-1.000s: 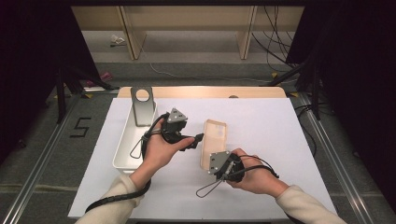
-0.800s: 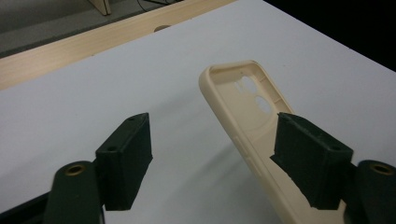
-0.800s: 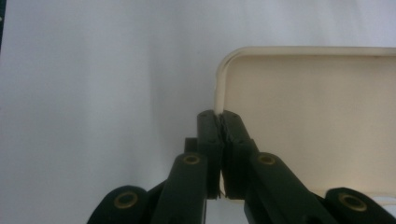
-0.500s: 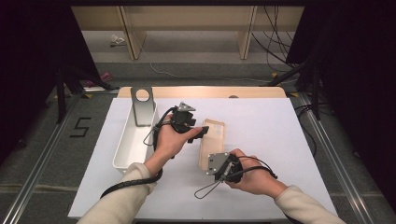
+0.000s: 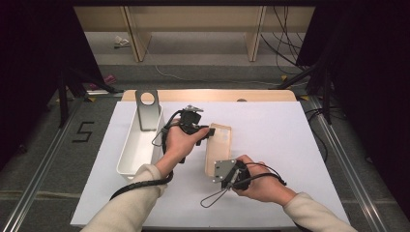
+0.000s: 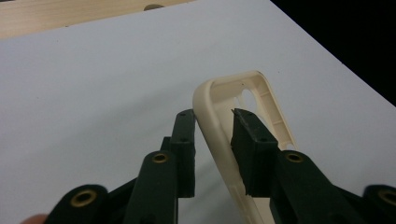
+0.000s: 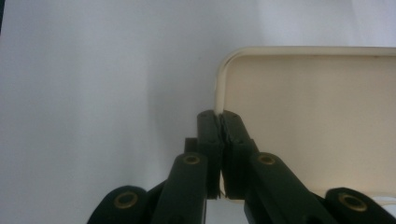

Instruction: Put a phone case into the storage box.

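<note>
The right tongs (image 7: pixel 219 126) are pinched tight on the near rim of the cream phone case (image 7: pixel 317 121), their jaws pressed together with only the thin wall between them. In the high view the right tongs (image 5: pixel 223 175) sit at the case's near end, holding it down against the bench (image 5: pixel 290 145).

The left tongs (image 6: pixel 215 140) stand part open, one jaw outside the case's side wall and the other inside the shell, with a gap on both sides, so they grip nothing yet. A second ago the left tongs were over by the white bin (image 5: pixel 130 150), and half a second ago they had swung across to the case's far end; now the left tongs (image 5: pixel 205 131) straddle the rim there. The right tongs have kept their hold at the near end all the while. That suggests the case is about to be gripped at both ends, likely to lift or flex it, and closing the left jaws is the step that remains.

The phone case (image 5: pixel 218 147) lies near the middle of the white bench, open side up, just right of the bin and apart from it. It is a pale cream shell with rounded corners, a raised lip and a camera cutout near the far end (image 6: pixel 247 95). Its wall looks thin and bendable, so a hard squeeze may bow it.
</note>
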